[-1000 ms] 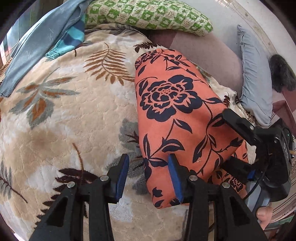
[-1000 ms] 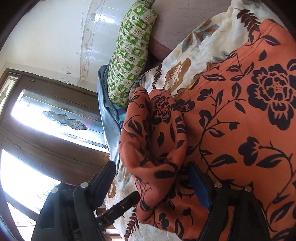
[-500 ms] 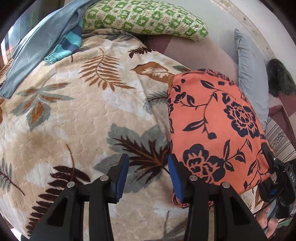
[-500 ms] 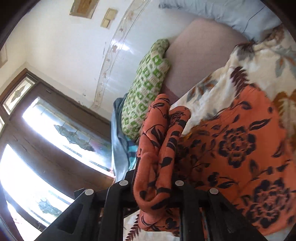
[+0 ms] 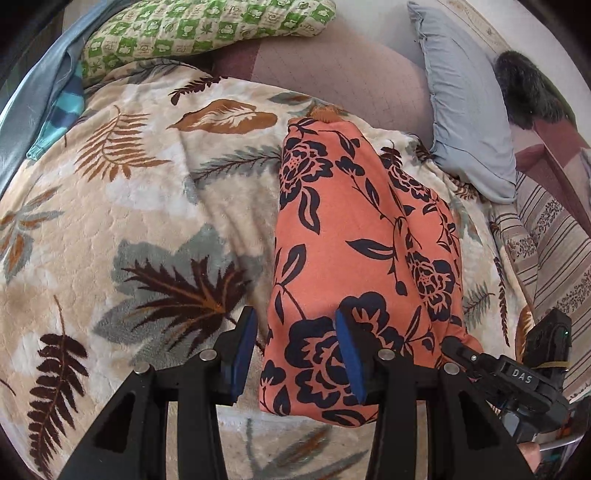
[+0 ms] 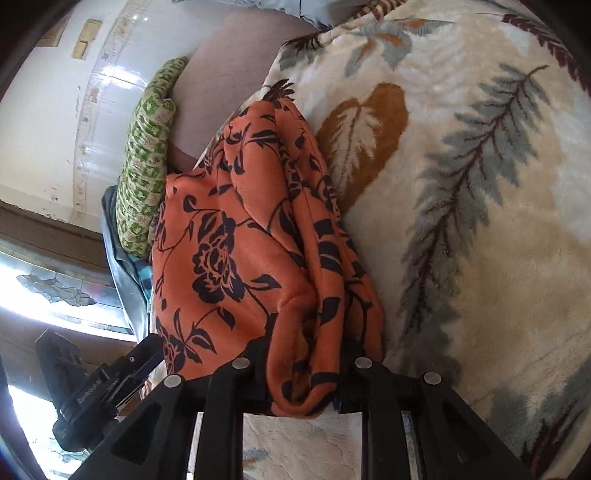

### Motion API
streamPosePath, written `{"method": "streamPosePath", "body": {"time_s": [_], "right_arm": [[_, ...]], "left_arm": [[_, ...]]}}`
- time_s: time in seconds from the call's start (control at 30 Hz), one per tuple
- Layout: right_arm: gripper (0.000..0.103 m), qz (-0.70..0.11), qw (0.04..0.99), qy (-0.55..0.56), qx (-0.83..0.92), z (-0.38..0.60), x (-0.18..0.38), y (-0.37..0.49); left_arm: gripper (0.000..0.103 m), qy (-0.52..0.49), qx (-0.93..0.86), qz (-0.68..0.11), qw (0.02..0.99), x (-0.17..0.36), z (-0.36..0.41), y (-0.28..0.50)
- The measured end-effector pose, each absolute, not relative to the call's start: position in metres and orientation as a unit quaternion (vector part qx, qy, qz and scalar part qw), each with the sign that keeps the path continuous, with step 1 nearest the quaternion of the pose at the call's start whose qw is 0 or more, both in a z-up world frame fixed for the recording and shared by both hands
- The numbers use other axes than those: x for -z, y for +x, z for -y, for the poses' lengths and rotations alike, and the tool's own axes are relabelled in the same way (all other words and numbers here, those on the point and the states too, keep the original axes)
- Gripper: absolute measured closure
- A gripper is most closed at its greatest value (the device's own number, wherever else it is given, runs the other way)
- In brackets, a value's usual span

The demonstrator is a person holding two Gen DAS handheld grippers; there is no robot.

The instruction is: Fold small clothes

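Note:
An orange garment with dark blue flowers (image 5: 343, 236) lies folded lengthwise on the leaf-patterned blanket (image 5: 147, 229). My left gripper (image 5: 295, 350) is open, its blue pads either side of the garment's near left edge, holding nothing. My right gripper (image 6: 306, 373) is shut on a bunched near end of the same garment (image 6: 258, 243), with cloth hanging between its fingers. The right gripper also shows in the left wrist view (image 5: 476, 360) at the garment's near right corner.
A green checked pillow (image 5: 199, 29) and a blue-grey pillow (image 5: 461, 107) lie at the head of the bed. Blue clothes (image 5: 44, 103) lie at the far left. A striped cloth (image 5: 554, 240) is on the right. A window (image 6: 55, 295) is beside the bed.
The right gripper has carried its end of the garment over, so the cloth now lies as a narrower doubled strip. The left gripper stayed open and now has the garment's edge between its pads.

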State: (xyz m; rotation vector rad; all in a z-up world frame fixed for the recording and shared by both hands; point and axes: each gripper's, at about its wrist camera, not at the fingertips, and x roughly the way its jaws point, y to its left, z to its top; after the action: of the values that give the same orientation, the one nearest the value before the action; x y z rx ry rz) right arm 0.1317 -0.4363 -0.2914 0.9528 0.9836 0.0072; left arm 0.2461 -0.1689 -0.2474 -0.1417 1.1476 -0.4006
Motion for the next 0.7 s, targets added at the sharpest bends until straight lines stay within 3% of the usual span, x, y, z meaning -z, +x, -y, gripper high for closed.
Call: {"method": "streamPosePath", "body": {"time_s": [0.1, 0.17, 0.27, 0.37, 0.53, 0.6, 0.63, 0.67, 0.7], "right_arm": [[0.064, -0.439, 0.756, 0.485, -0.011, 0.452, 0.292, 0.131], [0.044, -0.408, 0.765, 0.499, 0.0, 0.46, 0.281, 0.126], [0.044, -0.335, 0.807, 0.486, 0.01, 0.467, 0.254, 0.118], [0.044, -0.278, 0.839, 0.466, -0.04, 0.455, 0.229, 0.123], [0.046, -0.353, 0.801, 0.472, -0.106, 0.417, 0.249, 0.172], [0.054, -0.416, 0.769, 0.482, -0.063, 0.416, 0.281, 0.184], [0.076, -0.439, 0.755, 0.487, -0.039, 0.419, 0.294, 0.187], [0.091, -0.444, 0.745, 0.497, -0.031, 0.422, 0.302, 0.187], [0.092, -0.441, 0.736, 0.512, -0.035, 0.426, 0.305, 0.188]], "left_arm": [[0.048, -0.027, 0.18, -0.539, 0.822, 0.257, 0.18, 0.252], [0.04, 0.02, 0.172, -0.54, 0.824, 0.268, 0.19, 0.256], [0.025, 0.086, 0.153, -0.535, 0.826, 0.28, 0.202, 0.259], [0.024, 0.113, 0.149, -0.541, 0.82, 0.276, 0.207, 0.263], [0.025, 0.11, 0.152, -0.517, 0.835, 0.244, 0.203, 0.267], [0.025, 0.106, 0.142, -0.493, 0.852, 0.226, 0.201, 0.275], [0.025, 0.107, 0.139, -0.485, 0.857, 0.219, 0.202, 0.28], [0.025, 0.113, 0.14, -0.482, 0.858, 0.215, 0.207, 0.287], [0.025, 0.123, 0.141, -0.48, 0.857, 0.214, 0.215, 0.292]]}}
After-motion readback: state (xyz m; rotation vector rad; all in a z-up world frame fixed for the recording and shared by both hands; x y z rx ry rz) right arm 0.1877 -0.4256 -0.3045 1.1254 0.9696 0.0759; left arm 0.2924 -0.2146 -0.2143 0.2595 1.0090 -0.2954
